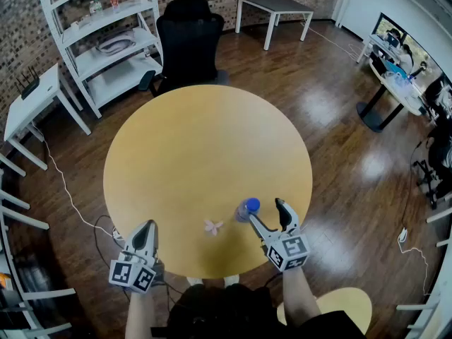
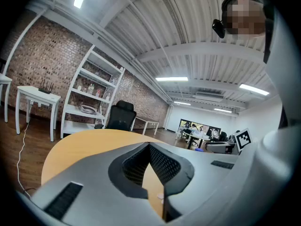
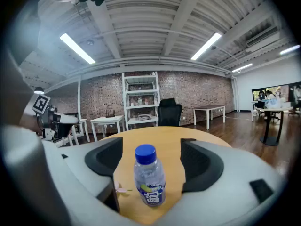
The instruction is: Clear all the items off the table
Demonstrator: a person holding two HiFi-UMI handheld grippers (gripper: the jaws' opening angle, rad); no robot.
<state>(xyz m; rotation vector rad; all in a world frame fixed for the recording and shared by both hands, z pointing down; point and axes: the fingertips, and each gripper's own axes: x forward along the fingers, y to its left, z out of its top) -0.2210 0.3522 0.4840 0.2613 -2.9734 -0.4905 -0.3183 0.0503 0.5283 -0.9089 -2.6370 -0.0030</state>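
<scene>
A small clear water bottle point(image 1: 246, 209) with a blue cap stands upright near the front edge of the round yellow table point(image 1: 198, 147). My right gripper point(image 1: 267, 212) is open around the bottle point(image 3: 149, 177); the bottle stands nearer the left finger and neither pad presses on it. A small pink flower-like piece point(image 1: 213, 226) lies on the table left of the bottle, and shows low beside the left finger in the right gripper view point(image 3: 120, 189). My left gripper point(image 1: 147, 226) hovers at the table's front-left edge, its jaws point(image 2: 149, 146) shut on nothing.
A black office chair point(image 1: 189, 41) stands at the far side of the table. White shelving point(image 1: 106, 41) and a small white table point(image 1: 32, 104) stand at the back left. Desks with monitors point(image 1: 402, 62) lie to the right, and a cable point(image 1: 67, 189) runs on the wooden floor.
</scene>
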